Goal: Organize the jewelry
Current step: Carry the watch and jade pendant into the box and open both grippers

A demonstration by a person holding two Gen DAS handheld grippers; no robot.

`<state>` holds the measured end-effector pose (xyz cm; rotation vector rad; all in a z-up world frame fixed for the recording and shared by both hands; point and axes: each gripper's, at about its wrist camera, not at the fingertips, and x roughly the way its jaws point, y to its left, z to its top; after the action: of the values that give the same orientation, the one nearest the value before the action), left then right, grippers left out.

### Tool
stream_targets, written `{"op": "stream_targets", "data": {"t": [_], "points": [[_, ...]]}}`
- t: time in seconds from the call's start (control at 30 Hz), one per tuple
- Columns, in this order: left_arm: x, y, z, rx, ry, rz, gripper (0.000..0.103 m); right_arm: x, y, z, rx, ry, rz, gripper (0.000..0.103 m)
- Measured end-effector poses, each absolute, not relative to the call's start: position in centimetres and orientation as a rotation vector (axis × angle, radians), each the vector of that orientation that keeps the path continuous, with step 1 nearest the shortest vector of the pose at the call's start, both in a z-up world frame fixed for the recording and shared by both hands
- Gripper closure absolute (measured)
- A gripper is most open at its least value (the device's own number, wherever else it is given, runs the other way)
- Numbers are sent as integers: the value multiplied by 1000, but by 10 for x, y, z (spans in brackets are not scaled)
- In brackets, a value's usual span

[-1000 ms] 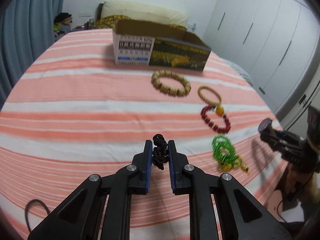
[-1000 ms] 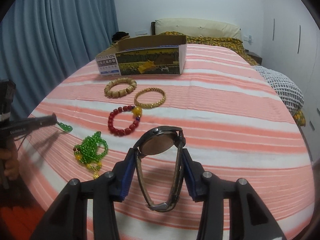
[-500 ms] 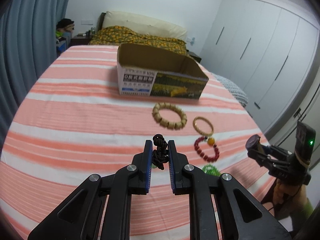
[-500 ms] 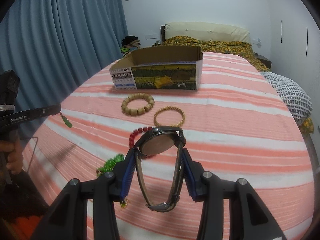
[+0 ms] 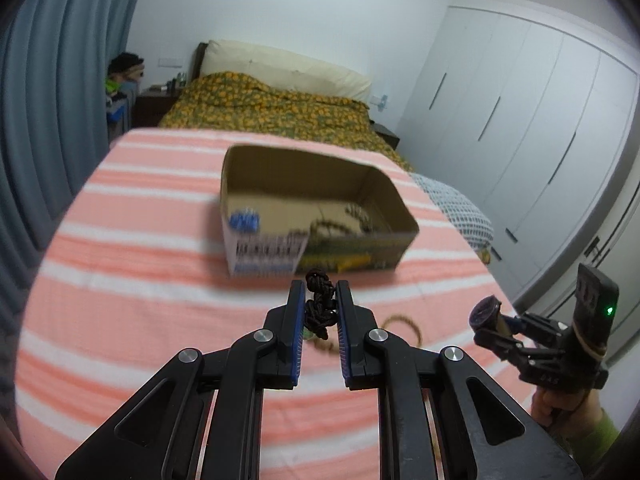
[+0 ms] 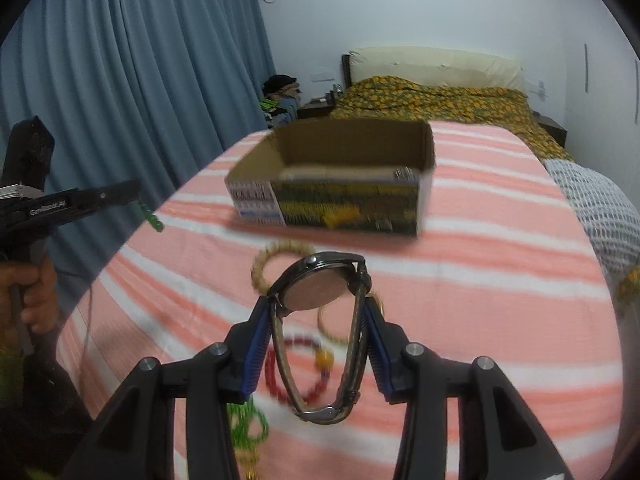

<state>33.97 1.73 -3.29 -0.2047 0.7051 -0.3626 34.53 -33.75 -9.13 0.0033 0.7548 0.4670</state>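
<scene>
Now left gripper [image 5: 319,300] pinching dark knotted cord [image 5: 319,304], right gripper [image 6: 318,320] clamping wristwatch [image 6: 320,292], cardboard box [image 5: 320,256] ahead

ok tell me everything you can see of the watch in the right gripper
The watch is a wristwatch with a dark round metal case, seen from its plain silver back, and a band closed into a loop by a metal clasp at the bottom. It looks like metal with a greenish woven strap. The right gripper is shut on it, blue pads pressing the band's two sides, case uppermost and tilted. It hangs clear above the striped bedspread, touching nothing else.
</scene>
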Motion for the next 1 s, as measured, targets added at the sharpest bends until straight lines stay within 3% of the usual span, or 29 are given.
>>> {"op": "stream_targets", "data": {"t": [0.43,0.67,0.93,1.0], "points": [[477,-14,-29,-141,808,-384,89,500,-297,-45,1,810,527,58],[534,-28,-48,-76,882,-353,89,594,-265,-61,-5,943,486,58],[579,-39,-73,-55,946,-315,89,646,-258,-92,-4,1045,418,55],[582,-38,-77,-69,952,-297,83,652,-254,-95,-31,1052,419,52]]}}
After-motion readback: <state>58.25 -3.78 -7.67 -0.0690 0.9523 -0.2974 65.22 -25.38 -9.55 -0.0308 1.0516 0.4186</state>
